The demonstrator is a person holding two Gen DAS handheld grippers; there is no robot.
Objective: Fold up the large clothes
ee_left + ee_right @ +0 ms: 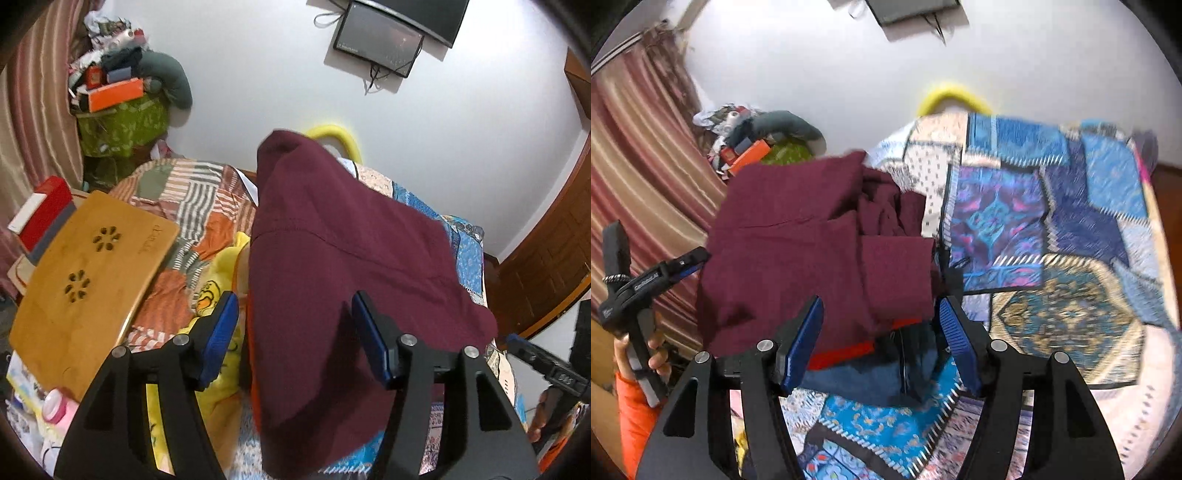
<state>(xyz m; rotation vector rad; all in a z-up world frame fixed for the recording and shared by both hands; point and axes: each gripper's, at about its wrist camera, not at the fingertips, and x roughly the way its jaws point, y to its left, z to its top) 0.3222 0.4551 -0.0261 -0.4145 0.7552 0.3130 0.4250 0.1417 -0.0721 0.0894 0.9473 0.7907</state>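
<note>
A folded maroon garment lies on top of a stack on the bed. In the right wrist view the maroon garment sits over an orange piece and a dark blue piece. My left gripper is open just above the garment's near edge, holding nothing. My right gripper is open around the stack's near corner, holding nothing. The left gripper also shows at the left of the right wrist view, and the right gripper's body shows at the right edge of the left wrist view.
A patchwork quilt covers the bed. A wooden lap tray and red box lie at the left. A yellow duck-print cloth lies beside the stack. A cluttered green bin stands by the curtain.
</note>
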